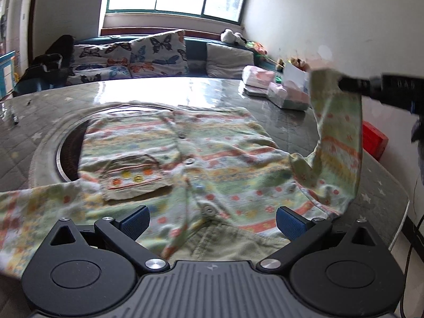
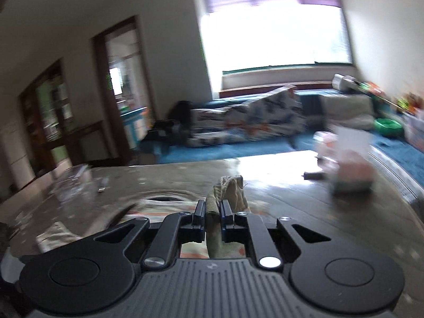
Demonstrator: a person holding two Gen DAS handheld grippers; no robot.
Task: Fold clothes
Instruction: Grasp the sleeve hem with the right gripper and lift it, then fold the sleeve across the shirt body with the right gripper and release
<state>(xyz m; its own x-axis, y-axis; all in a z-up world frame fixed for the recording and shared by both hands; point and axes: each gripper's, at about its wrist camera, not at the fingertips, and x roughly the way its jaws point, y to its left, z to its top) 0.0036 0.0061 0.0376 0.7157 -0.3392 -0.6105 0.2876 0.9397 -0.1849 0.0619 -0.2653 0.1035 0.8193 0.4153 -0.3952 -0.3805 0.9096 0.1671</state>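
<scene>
Shirt [image 1: 190, 159] flat on desk [image 1: 169, 90], unfolded. Right gripper [image 2: 212, 209] clamps sleeve [image 1: 336, 132], lifted. Left gripper [image 1: 212, 220] wide open, empty. Folds all remain.

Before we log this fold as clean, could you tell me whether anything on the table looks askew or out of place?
Nothing looks damaged or spilled. The patterned shirt lies partly over a round recess in the table, so it is not flat throughout. One sleeve is lifted clear, pinched in the right gripper; the left gripper is open.
</scene>
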